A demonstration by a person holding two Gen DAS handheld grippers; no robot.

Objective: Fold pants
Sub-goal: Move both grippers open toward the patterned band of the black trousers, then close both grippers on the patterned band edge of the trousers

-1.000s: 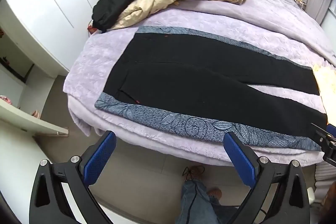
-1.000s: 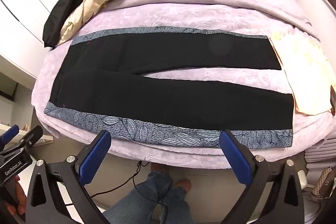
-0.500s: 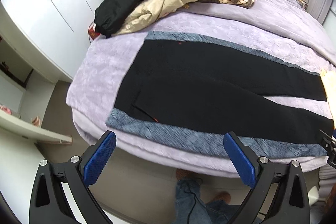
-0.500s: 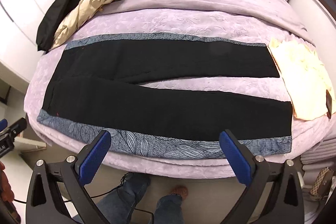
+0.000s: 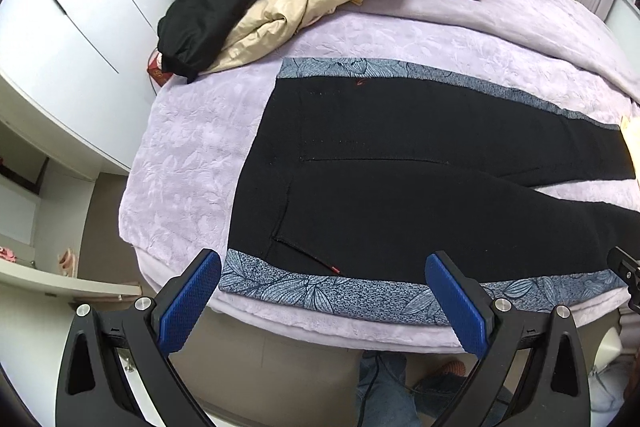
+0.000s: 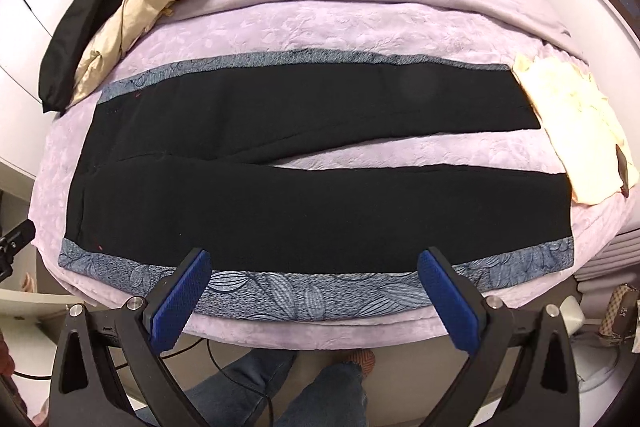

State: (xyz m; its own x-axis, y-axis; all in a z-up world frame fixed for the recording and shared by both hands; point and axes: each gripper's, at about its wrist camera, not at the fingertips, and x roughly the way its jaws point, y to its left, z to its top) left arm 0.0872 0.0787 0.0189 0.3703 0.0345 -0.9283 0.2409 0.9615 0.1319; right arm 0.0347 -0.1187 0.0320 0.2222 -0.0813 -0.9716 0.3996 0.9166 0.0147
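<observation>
Pants (image 5: 420, 187) fill more of both views than a second ago, both grippers having come closer to the bed (image 5: 192, 155) edge. They lie flat across the lavender bed, long axis left to right, waistband left, leg hems right beside a cream garment (image 6: 568, 115). Left gripper (image 5: 324, 301) and right gripper (image 6: 314, 301) hover over the near patterned stripe, fingers spread wide, holding nothing.

Matt black cloth pants (image 6: 320, 211) beyond the tongs, leaf-printed grey woven side bands (image 6: 304, 293), plush embossed lilac bedspread (image 6: 320, 23) underneath, dimpled blue rubbery pads (image 5: 188, 301) nearest.
</observation>
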